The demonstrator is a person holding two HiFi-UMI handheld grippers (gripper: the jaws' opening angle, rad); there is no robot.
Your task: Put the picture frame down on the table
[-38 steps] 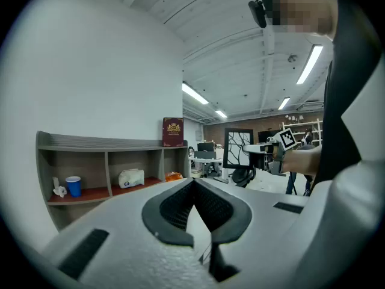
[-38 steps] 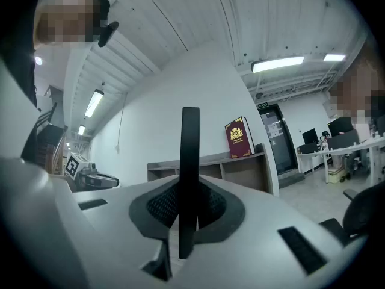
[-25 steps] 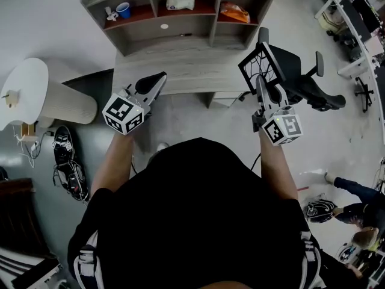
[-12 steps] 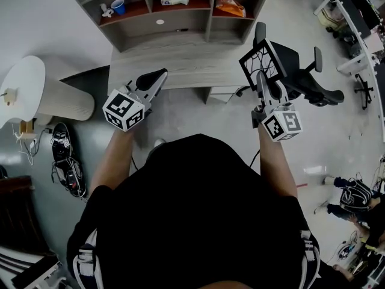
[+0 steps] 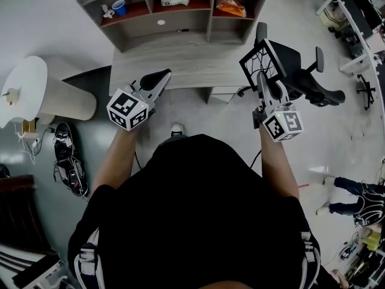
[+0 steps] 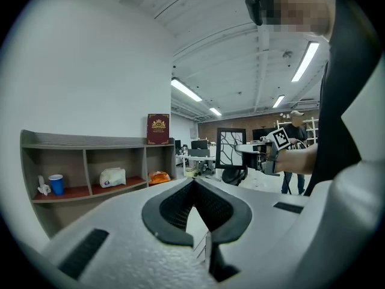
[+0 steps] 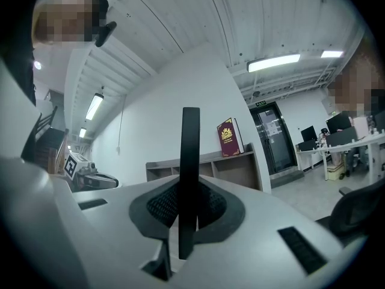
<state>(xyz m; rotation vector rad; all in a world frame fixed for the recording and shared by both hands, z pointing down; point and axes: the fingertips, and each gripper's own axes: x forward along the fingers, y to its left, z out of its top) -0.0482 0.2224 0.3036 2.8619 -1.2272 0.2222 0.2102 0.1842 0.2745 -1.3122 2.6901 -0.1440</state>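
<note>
Head view, picture frame (image 5: pixel 262 58): in the air at the right end of the table (image 5: pixel 186 68), in front of the office chair (image 5: pixel 313 80). It is tilted and rests on nothing. Whether it hangs over the tabletop or just beside it cannot be told.
Head view, right gripper (image 5: pixel 263 83): holds the frame by its lower edge.
Head view, left gripper (image 5: pixel 161 76): at the table's near edge, well apart from the frame, carrying nothing.
Head view, tabletop: bare wood in front of the shelf unit (image 5: pixel 174 14).
Left gripper view, jaws: together, nothing between them. The frame shows far off, upright in the other gripper.
Right gripper view, jaws: clamped on the frame, seen edge-on as 1 dark vertical bar between the pads.
Done: frame in hand, close to the table.
Left to do: 3 steps, judged: bring the frame over the tabletop, lower it, release it.
</note>
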